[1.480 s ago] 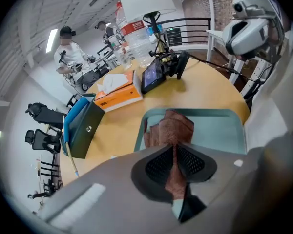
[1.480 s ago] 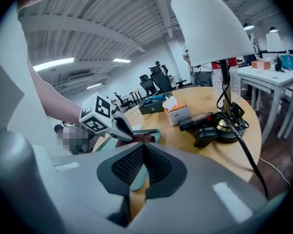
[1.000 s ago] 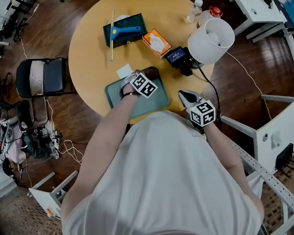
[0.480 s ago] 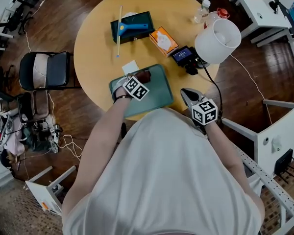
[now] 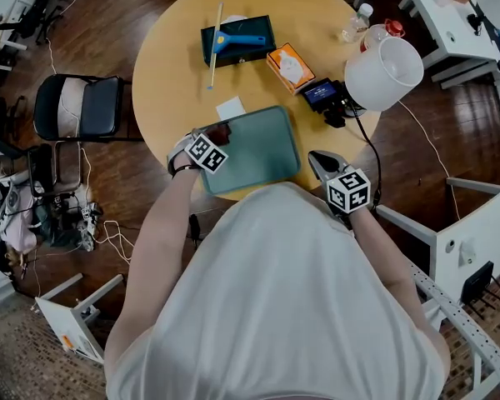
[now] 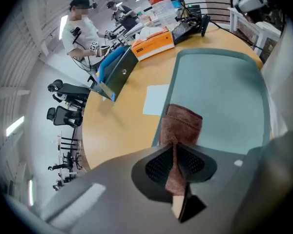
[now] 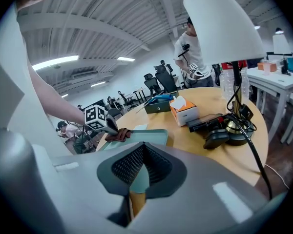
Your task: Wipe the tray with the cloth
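Note:
A teal tray (image 5: 254,152) lies at the near edge of the round wooden table (image 5: 167,65). My left gripper (image 5: 214,137) is shut on a brown cloth (image 5: 221,131), which rests on the tray's far left corner. In the left gripper view the cloth (image 6: 184,123) hangs folded from the shut jaws (image 6: 176,165) onto the tray's left rim (image 6: 166,111). My right gripper (image 5: 317,159) hovers shut and empty past the tray's right side, off the table edge. The right gripper view shows its jaws (image 7: 141,152) closed, with the tray (image 7: 149,136) and cloth (image 7: 118,134) beyond.
A white paper slip (image 5: 231,107) lies just beyond the tray. Farther back are a dark box with a blue tool (image 5: 237,38), a long stick (image 5: 213,47), an orange tissue box (image 5: 289,67), a small black device (image 5: 322,95) and a white lamp (image 5: 385,73). A chair (image 5: 75,107) stands left.
My left gripper has dragged the cloth leftward along the tray's far side to its far left corner. The right gripper has stayed put.

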### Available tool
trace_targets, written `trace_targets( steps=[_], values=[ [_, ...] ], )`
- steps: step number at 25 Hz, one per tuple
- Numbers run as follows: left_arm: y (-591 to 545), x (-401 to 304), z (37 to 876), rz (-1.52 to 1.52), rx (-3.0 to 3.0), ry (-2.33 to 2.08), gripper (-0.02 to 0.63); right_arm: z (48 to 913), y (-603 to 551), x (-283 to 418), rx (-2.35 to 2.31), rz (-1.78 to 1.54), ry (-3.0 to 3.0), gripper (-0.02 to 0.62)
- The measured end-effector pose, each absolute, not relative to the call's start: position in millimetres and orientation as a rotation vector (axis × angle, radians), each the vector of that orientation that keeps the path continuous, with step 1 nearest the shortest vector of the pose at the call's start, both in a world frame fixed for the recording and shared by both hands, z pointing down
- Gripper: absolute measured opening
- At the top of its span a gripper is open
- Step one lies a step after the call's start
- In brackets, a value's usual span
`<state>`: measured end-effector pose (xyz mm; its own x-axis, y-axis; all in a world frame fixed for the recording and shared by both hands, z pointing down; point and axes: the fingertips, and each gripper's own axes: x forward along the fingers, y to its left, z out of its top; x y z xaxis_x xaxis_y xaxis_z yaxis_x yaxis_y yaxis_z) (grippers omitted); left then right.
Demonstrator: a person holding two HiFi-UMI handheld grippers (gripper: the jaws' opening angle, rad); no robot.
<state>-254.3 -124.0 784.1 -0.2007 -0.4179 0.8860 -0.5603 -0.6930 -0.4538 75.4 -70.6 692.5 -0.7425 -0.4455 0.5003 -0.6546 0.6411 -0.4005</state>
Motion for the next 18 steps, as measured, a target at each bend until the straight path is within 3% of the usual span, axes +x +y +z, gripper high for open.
trace_targets(
  steps=[6, 11, 18],
  values=[
    [-120.9, -249.8, 787.0, 1.998, 1.946, -1.177, 0.029, 692.1, -70.4, 68.7, 0.869, 0.807, -2.507, 0.003],
    [-131.8, -255.6, 736.6, 1.765, 2.012, -1.436, 0.029, 692.9, -75.4, 63.3, 0.856, 0.789, -2.511, 0.003],
    [-87.4, -375.5, 727.8, 1.464, 1.626, -1.737, 0.029, 699.1, -56.7, 40.7, 0.808, 0.777, -2.518, 0.003]
  ],
)
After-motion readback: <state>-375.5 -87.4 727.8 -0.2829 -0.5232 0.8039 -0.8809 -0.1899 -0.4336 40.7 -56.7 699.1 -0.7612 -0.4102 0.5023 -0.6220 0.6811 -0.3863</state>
